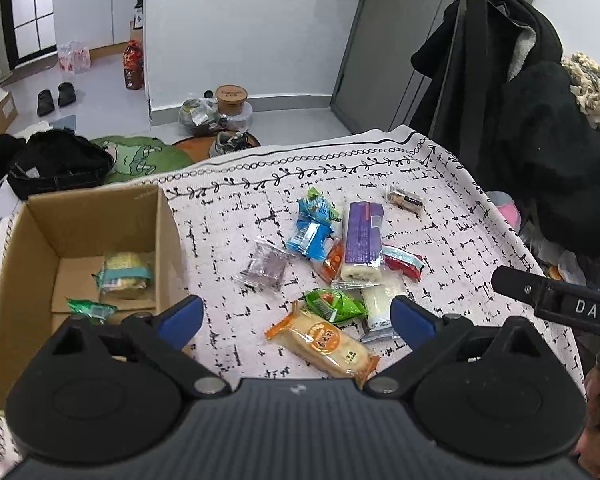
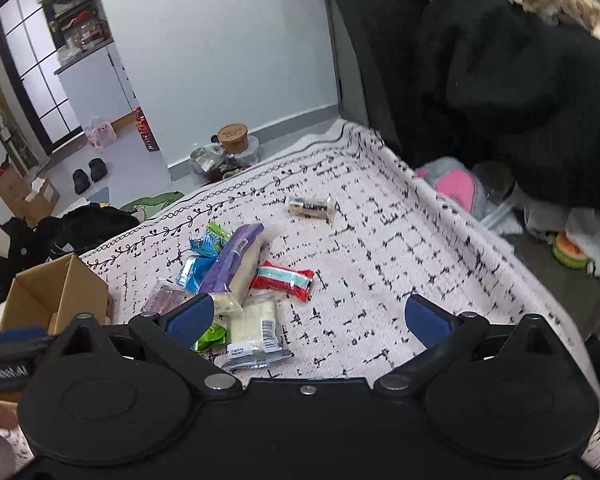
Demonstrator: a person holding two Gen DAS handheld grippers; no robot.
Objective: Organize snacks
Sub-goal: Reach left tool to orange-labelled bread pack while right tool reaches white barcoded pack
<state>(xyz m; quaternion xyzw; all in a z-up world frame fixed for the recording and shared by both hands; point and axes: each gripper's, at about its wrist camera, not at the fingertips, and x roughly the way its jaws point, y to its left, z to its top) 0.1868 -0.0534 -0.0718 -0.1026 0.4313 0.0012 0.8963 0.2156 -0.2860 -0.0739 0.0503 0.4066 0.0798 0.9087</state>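
Surface (image 1: 440, 208) under a white cloth with black dash print fills the centre of both views. Cardboard box (image 1: 76, 240) sits open at the left of the left wrist view, on the surface's left edge; inside it a pale yellow wrapped snack (image 1: 126, 276) and a green packet (image 1: 90, 308) lie on the box floor. Left tool (image 1: 296, 316) spread wide, blue pads apart, pinching nothing, hovering over the near end of the snack pile. Right tool (image 2: 308, 320) likewise spread and empty, lower centre of its view, with the pile at its left pad. Pile lies loose at the centre of the surface, right of the box: purple-wrapped roll (image 1: 362, 240) longest, lying lengthwise; orange-labelled biscuit pack (image 1: 324, 344) nearest the left tool; white pack (image 1: 380, 308) beside it, touching the roll's near end; blue packets (image 1: 312, 228) left of the roll; clear-wrapped purple square (image 1: 266, 266) further left; red packet (image 1: 402, 262) right of the roll; green packet (image 1: 334, 304) between biscuit pack and roll. Small dark-labelled bar (image 1: 405, 199) lies apart, toward the upper right of the surface. Dark coat (image 1: 540, 128) hangs at the right edge.
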